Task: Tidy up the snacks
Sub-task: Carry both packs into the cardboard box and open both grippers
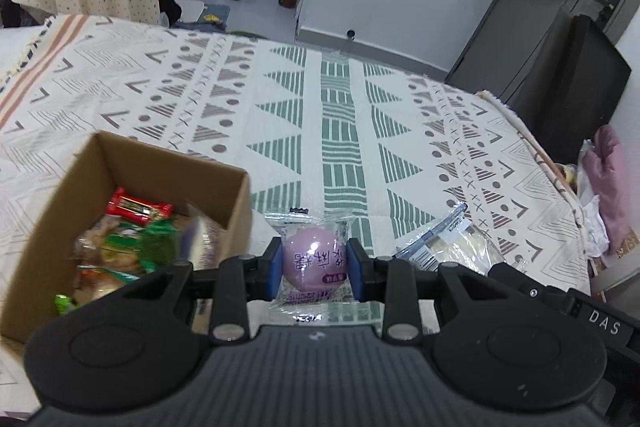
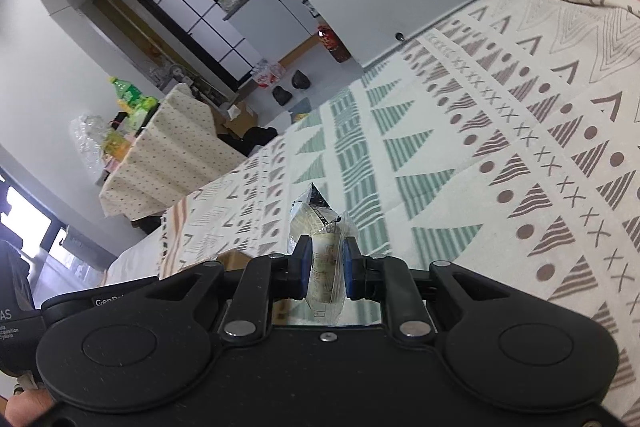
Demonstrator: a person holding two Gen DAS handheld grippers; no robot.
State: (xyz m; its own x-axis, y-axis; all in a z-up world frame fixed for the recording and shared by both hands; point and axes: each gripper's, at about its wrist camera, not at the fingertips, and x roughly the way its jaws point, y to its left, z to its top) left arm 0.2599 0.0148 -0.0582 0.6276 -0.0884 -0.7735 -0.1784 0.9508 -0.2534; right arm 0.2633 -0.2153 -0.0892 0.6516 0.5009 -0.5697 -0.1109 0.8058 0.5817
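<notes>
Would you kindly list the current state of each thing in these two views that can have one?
Left claw: shut on the purple bun packet, held clear of the cloth.
Right claw: shut on the clear-wrapped pale snack, held edge-on.
Cardboard box: open on top, partly filled with wrapped snacks.
Red snack bar: lying on top of the pile in the box.
Patterned tablecloth: spread flat.

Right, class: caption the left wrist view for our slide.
Left tongs grip a wrapped purple snack beside the cardboard snack box.
</notes>
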